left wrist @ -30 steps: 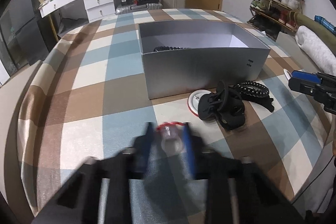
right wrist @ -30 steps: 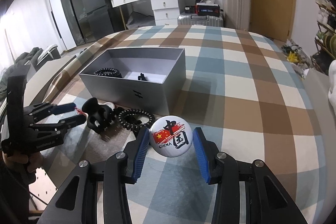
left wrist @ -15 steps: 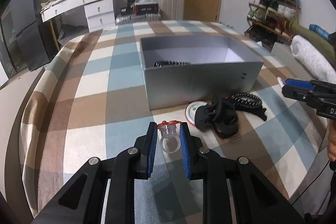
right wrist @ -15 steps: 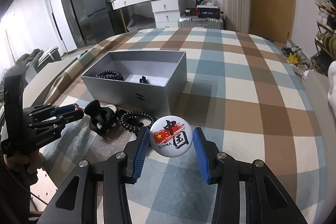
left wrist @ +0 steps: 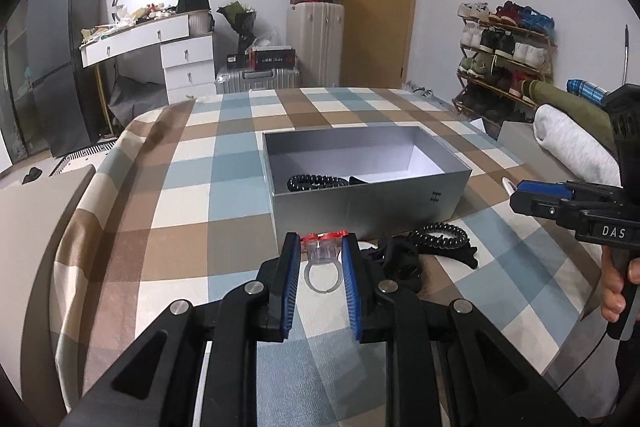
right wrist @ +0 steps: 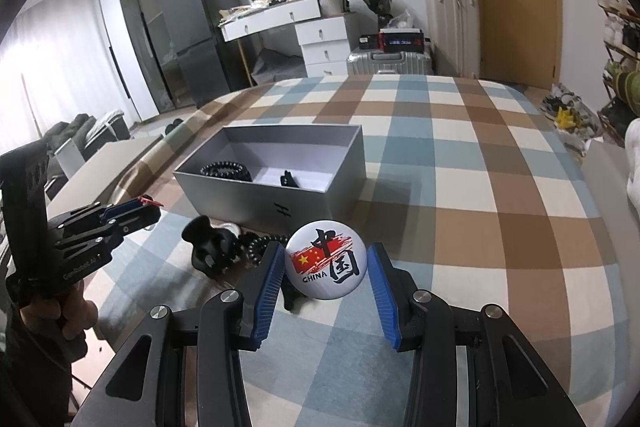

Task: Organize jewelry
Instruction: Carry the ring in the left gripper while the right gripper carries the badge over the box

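My left gripper (left wrist: 320,241) is shut on a clear plastic ring with a red top (left wrist: 322,254), held above the checked bedspread just before the grey box (left wrist: 360,205). My right gripper (right wrist: 326,247) is shut on a round white badge (right wrist: 326,261) bearing a red flag and black characters, lifted off the bed. Inside the box (right wrist: 280,205) lie a black bead bracelet (right wrist: 226,171) and a small black clip (right wrist: 288,179). A black claw clip (left wrist: 402,261) and a black coil hair tie (left wrist: 442,235) lie in front of the box. Each gripper shows at the edge of the other's view.
The checked bedspread (left wrist: 192,187) drops off at its left and near edges. Behind the bed stand a white desk with drawers (left wrist: 184,55), suitcases (left wrist: 316,39) and a door. A shoe rack (left wrist: 504,55) and rolled bedding (left wrist: 568,143) are at the right.
My left gripper has risen with the ring and tilted up, so more of the room shows. The right gripper kept still with the badge.
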`<state>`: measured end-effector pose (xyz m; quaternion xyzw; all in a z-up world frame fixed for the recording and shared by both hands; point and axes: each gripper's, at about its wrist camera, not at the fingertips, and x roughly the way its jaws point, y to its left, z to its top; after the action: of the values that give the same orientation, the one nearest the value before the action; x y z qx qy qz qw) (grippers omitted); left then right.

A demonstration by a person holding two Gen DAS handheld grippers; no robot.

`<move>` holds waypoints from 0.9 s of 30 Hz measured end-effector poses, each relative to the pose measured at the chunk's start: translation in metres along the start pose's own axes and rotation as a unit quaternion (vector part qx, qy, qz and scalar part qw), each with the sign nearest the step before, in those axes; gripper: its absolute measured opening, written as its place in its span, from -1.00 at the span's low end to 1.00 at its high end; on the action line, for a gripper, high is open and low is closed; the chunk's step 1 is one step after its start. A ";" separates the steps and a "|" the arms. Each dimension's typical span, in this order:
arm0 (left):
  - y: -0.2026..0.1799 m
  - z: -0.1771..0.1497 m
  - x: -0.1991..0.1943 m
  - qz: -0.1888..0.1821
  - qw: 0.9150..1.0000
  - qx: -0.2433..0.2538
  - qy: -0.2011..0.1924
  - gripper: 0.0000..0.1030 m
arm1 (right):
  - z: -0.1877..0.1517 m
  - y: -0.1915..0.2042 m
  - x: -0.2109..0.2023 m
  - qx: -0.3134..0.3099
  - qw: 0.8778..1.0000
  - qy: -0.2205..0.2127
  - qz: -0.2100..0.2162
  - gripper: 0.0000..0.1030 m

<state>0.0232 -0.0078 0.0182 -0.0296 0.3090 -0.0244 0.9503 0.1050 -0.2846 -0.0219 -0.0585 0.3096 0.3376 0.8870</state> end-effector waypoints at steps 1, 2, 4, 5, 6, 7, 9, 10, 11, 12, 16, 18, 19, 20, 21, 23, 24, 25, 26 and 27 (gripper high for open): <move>0.001 0.001 0.000 0.001 1.000 -0.001 -0.002 -0.70 | 0.000 0.001 -0.001 0.000 1.000 -0.003 0.000 -0.18; 0.002 0.002 0.000 0.000 1.000 -0.004 -0.003 -0.70 | 0.001 0.002 -0.001 0.000 1.000 -0.004 0.002 -0.18; 0.003 0.003 -0.001 -0.002 1.000 -0.007 -0.006 -0.70 | 0.002 0.003 -0.001 0.001 1.000 -0.007 0.005 -0.18; 0.004 0.004 -0.001 -0.001 1.000 -0.008 -0.008 -0.70 | 0.003 0.005 -0.001 0.001 1.000 -0.008 0.007 -0.18; 0.005 0.004 -0.001 -0.001 1.000 -0.010 -0.009 -0.70 | 0.004 0.007 -0.001 -0.001 1.000 -0.010 0.008 -0.18; 0.006 0.005 -0.002 -0.002 1.000 -0.012 -0.010 -0.70 | 0.004 0.008 0.000 -0.002 1.000 -0.010 0.008 -0.18; 0.009 0.005 -0.001 -0.004 1.000 -0.022 -0.010 -0.70 | 0.006 0.010 0.001 -0.002 1.000 -0.011 0.013 -0.18; 0.010 0.005 -0.001 -0.006 1.000 -0.026 -0.010 -0.70 | 0.008 0.011 0.002 -0.001 1.000 -0.010 0.015 -0.18; 0.011 0.006 0.001 -0.008 0.999 -0.032 -0.009 -0.70 | 0.010 0.013 0.003 -0.002 1.000 -0.009 0.018 -0.18; 0.012 0.008 0.002 -0.011 0.999 -0.036 -0.008 -0.70 | 0.011 0.014 0.004 -0.004 1.000 -0.009 0.019 -0.18; 0.008 0.015 0.006 -0.014 0.999 -0.030 -0.005 -0.70 | 0.020 0.017 0.010 -0.002 0.999 -0.007 0.032 -0.18; 0.005 0.021 0.008 -0.017 0.999 -0.027 -0.005 -0.70 | 0.022 0.016 0.013 0.007 0.999 -0.005 0.042 -0.18; 0.004 0.023 0.008 -0.017 0.999 -0.026 -0.007 -0.70 | 0.024 0.015 0.016 0.013 0.999 -0.004 0.047 -0.18; 0.003 0.025 0.008 -0.017 1.000 -0.024 -0.009 -0.70 | 0.025 0.015 0.017 0.018 0.999 -0.004 0.049 -0.18; 0.002 0.027 0.009 -0.017 1.000 -0.022 -0.010 -0.70 | 0.027 0.015 0.018 0.021 0.998 -0.004 0.051 -0.18; 0.002 0.031 0.011 -0.017 1.000 -0.021 -0.012 -0.70 | 0.030 0.016 0.019 0.022 0.999 -0.006 0.049 -0.18; 0.001 0.033 0.013 -0.018 1.000 -0.021 -0.011 -0.70 | 0.032 0.017 0.020 0.022 0.999 -0.007 0.048 -0.18; 0.002 0.034 0.014 -0.018 1.000 -0.022 -0.011 -0.70 | 0.033 0.017 0.020 0.023 0.999 -0.008 0.048 -0.18; 0.001 0.036 0.015 -0.019 1.000 -0.022 -0.011 -0.70 | 0.035 0.017 0.020 0.024 0.999 -0.010 0.048 -0.18; 0.001 0.038 0.016 -0.019 1.000 -0.021 -0.011 -0.70 | 0.037 0.018 0.020 0.024 0.999 -0.011 0.047 -0.18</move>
<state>0.0587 -0.0059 0.0393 -0.0560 0.2986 -0.0356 0.9521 0.1244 -0.2484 -0.0021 -0.0184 0.3101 0.3720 0.8747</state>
